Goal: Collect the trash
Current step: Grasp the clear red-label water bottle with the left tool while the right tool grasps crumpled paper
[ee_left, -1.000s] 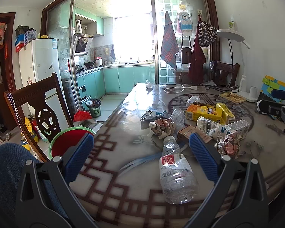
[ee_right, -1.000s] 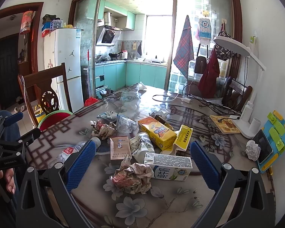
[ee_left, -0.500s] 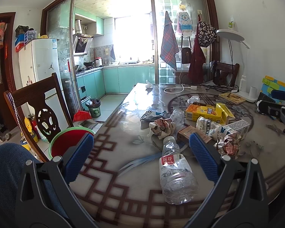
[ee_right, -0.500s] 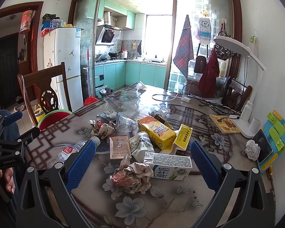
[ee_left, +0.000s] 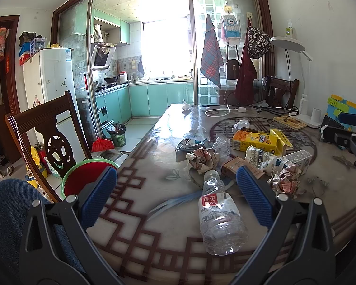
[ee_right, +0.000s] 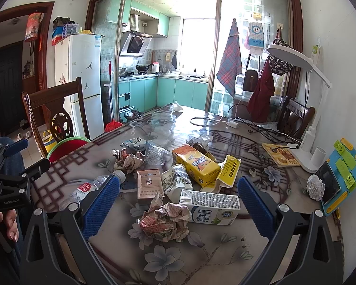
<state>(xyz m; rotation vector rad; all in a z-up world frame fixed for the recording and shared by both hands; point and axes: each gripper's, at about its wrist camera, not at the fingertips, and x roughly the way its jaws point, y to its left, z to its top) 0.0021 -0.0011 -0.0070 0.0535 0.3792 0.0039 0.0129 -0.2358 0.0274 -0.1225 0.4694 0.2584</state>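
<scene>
Trash lies heaped on the patterned table (ee_left: 140, 190). A clear plastic bottle (ee_left: 219, 211) with a red label lies on its side between the fingers of my open left gripper (ee_left: 176, 196), untouched. My right gripper (ee_right: 178, 205) is open above a crumpled paper ball (ee_right: 165, 220) and a white milk carton (ee_right: 211, 206). Behind them sit a brown cigarette box (ee_right: 149, 185), a crushed paper cup (ee_right: 176, 181), an orange-yellow juice carton (ee_right: 195, 163), a yellow box (ee_right: 229, 169) and another paper wad (ee_right: 128, 160). The right gripper (ee_left: 346, 133) also shows at the left wrist view's right edge.
A red basin with a green rim (ee_left: 87, 174) rests on a wooden chair (ee_left: 49, 128) left of the table. A desk lamp (ee_right: 306, 109), a book (ee_right: 281, 158), a phone on a blue stand (ee_right: 337, 180), a paper wad (ee_right: 315, 187) and cables (ee_right: 261, 124) occupy the right and far side.
</scene>
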